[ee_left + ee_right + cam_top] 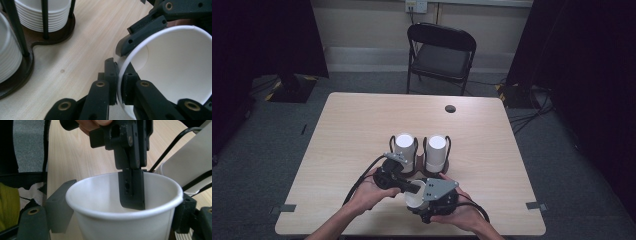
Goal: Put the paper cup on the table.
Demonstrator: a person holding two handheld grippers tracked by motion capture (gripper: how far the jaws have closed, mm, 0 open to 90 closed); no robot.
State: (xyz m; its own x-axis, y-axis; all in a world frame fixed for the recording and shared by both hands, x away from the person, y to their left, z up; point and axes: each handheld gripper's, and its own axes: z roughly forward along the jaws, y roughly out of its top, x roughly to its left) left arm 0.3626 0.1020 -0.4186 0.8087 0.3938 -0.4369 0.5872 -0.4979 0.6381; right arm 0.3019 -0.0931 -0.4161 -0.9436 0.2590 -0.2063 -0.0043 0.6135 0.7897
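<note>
The paper cup [415,199] is hanging just above the near edge of the desk [347,125], between both grippers. The left gripper [117,85] is pinching its rim wall, jaws almost closed, one inside and one outside. The right gripper [120,217] is embracing the cup body from both sides (its jaws are standing apart and touching the wall). The cup's long axis is pointing toward the left hand. Behind it two cup stacks [405,146] are standing in one holder [447,142].

One loose white paper cup [416,196]. Two stacks of white paper cups [405,146] [436,150] in one dark two-bay wooden holder [53,38]. One light wooden table [362,125]. One black folding chair [441,56]. Two black handheld grippers [412,188] [424,196].
</note>
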